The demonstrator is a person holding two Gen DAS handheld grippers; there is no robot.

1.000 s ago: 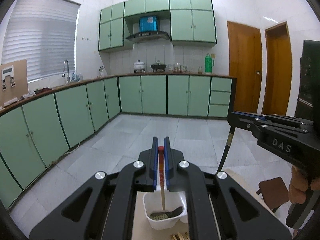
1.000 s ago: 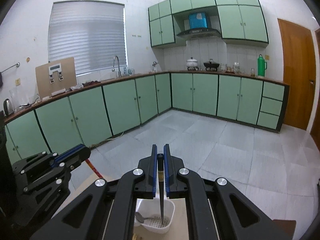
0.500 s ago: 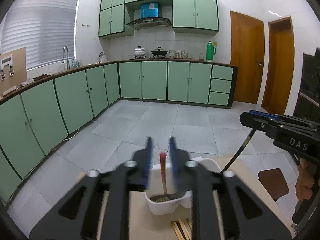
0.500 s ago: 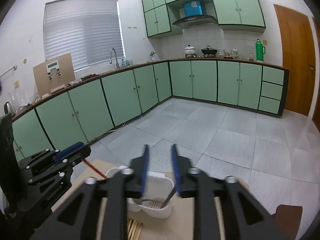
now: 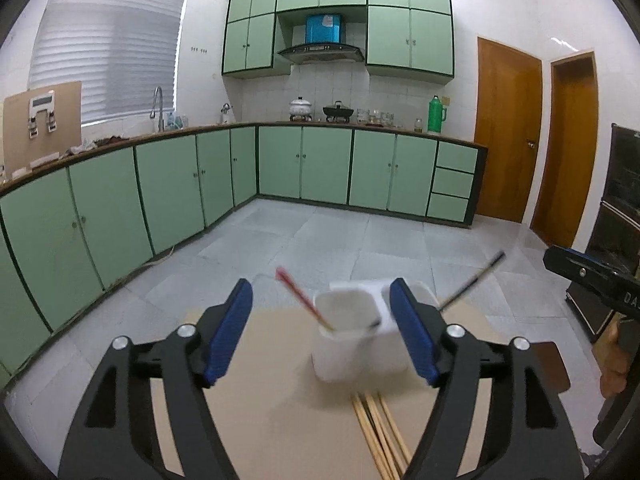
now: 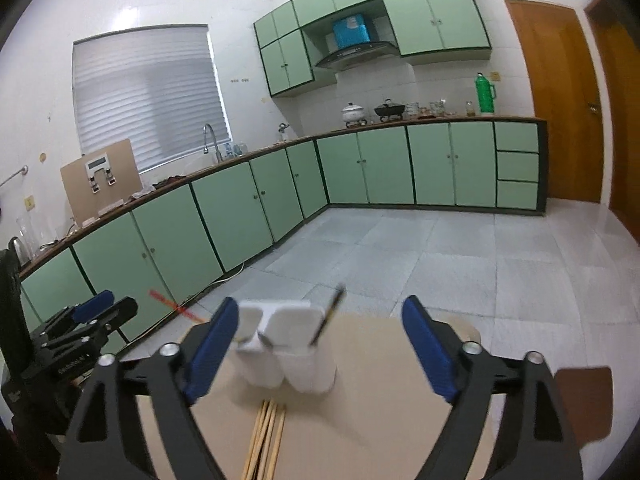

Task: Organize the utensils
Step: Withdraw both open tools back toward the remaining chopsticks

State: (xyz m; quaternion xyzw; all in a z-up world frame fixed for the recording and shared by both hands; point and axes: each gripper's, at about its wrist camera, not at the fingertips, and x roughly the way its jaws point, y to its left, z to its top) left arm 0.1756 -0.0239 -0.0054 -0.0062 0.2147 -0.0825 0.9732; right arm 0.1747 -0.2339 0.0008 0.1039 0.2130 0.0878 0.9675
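A white two-compartment utensil holder [image 5: 352, 338] stands on the tan table [image 5: 272, 408]; it also shows in the right wrist view [image 6: 286, 344]. A red-handled utensil [image 5: 298, 296] leans left out of it and a black-handled utensil [image 5: 472, 282] leans right. My left gripper [image 5: 320, 330] is open and empty, pulled back from the holder. My right gripper [image 6: 320, 352] is open and empty, also behind the holder. Several wooden chopsticks [image 5: 380, 428] lie on the table in front of the holder, and show in the right wrist view [image 6: 266, 436].
The other gripper shows at the right edge of the left view [image 5: 592, 276] and at the left edge of the right view [image 6: 76, 336]. A brown stool [image 6: 584, 400] stands right of the table. Green cabinets [image 5: 180, 192] line the walls across a tiled floor.
Both grippers opened, let go of the red-handled and black-handled utensils into the holder, and drew back. The utensils now lean outward in the holder.
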